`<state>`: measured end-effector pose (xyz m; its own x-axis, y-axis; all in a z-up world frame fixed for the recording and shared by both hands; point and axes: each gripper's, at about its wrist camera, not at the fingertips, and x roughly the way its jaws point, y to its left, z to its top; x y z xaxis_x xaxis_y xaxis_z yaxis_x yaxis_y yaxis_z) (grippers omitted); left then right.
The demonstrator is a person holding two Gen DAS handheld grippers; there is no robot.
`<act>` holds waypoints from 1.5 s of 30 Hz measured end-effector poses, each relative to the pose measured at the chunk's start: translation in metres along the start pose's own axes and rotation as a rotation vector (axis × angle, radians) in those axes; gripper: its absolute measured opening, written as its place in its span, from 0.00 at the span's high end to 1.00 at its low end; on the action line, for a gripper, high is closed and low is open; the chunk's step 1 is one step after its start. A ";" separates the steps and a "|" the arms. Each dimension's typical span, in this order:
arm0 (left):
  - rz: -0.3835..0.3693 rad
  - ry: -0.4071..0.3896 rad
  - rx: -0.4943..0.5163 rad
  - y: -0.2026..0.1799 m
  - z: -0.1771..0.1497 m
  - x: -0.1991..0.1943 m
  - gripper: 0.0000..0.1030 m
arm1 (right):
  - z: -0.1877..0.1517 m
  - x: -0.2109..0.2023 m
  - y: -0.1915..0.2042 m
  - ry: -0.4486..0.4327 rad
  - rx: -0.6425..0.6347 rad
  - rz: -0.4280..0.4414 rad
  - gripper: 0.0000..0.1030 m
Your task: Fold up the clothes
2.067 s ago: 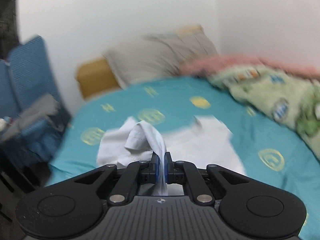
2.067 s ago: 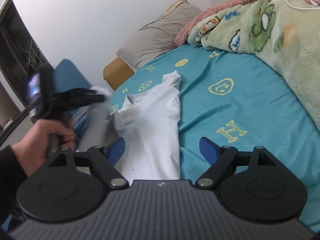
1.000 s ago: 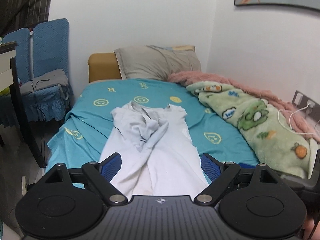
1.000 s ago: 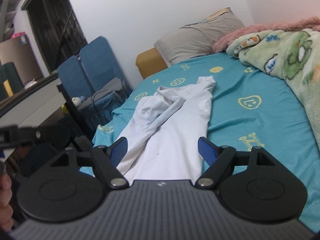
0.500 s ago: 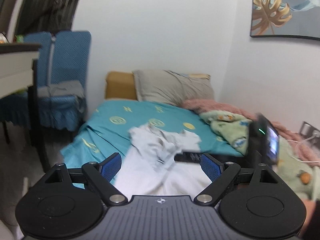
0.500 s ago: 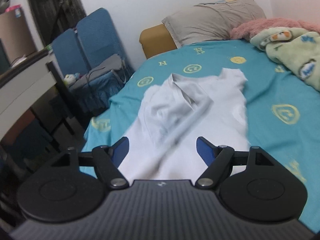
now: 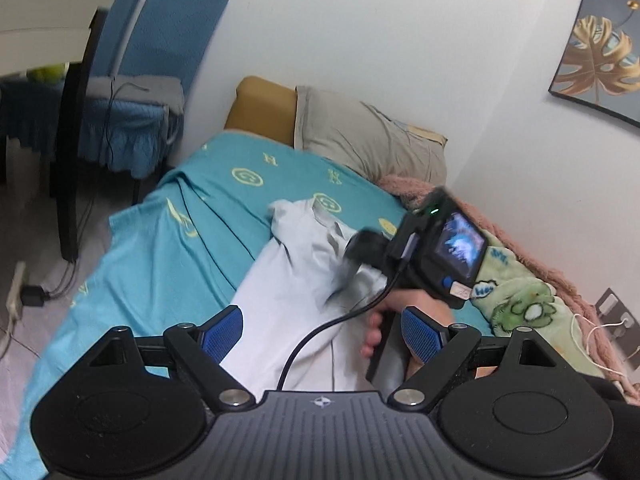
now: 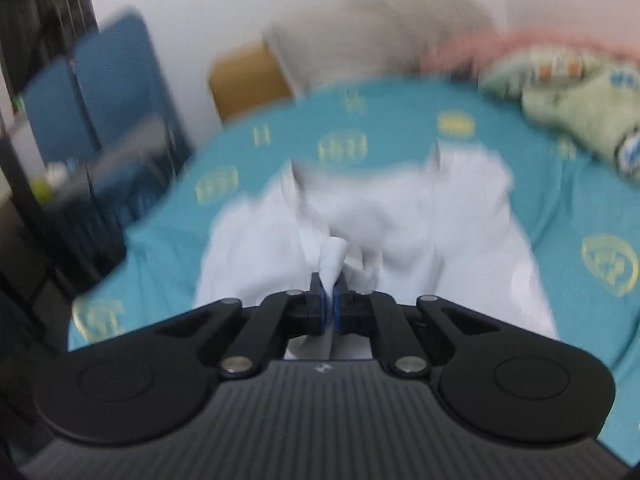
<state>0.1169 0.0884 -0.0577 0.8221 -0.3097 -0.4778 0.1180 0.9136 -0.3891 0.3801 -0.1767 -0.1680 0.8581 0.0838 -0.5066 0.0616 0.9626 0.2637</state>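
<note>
A white shirt (image 7: pixel 296 280) lies lengthwise on a bed covered with a teal sheet (image 7: pixel 160 264) printed with yellow smiley faces and letters, its collar end toward the far headboard and its hem toward the near edge. The upper part of the shirt is bunched and rumpled where fabric has been laid over itself. The right gripper (image 8: pixel 329 306) has its blue pads pressed together on a narrow pinch of the white shirt, and a small cone of cloth pokes up just beyond the fingertips; this view is heavily blurred, so it is unclear which part of the garment is caught. In the left wrist view the same tool appears from the side as a black body with a small lit screen, held by the person's hand (image 7: pixel 384 320) over the right half of the shirt, a black cable (image 7: pixel 320 332) trailing from it toward the near edge. The left gripper (image 7: pixel 322 326) has its two blue pads spread wide with nothing between them, hovering over the near end of the shirt. At the far end of the bed a grey pillow (image 7: pixel 368 140) leans against a mustard headboard (image 7: pixel 264 108). A green cartoon blanket (image 7: pixel 520 296) and a pink one are heaped along the right side by the wall. Blue chairs (image 7: pixel 168 40) stand to the far left of the bed, and a leaf picture (image 7: pixel 600 60) hangs on the right wall.
</note>
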 end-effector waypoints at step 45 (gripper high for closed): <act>0.025 0.101 0.195 -0.049 -0.028 -0.040 0.15 | -0.057 -0.345 -0.092 -0.066 0.019 0.153 0.19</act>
<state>0.0625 0.0484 -0.0418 0.7674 -0.3026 -0.5653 0.2123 0.9518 -0.2213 0.0492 -0.2794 -0.0639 0.8897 0.2119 -0.4044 -0.0636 0.9347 0.3497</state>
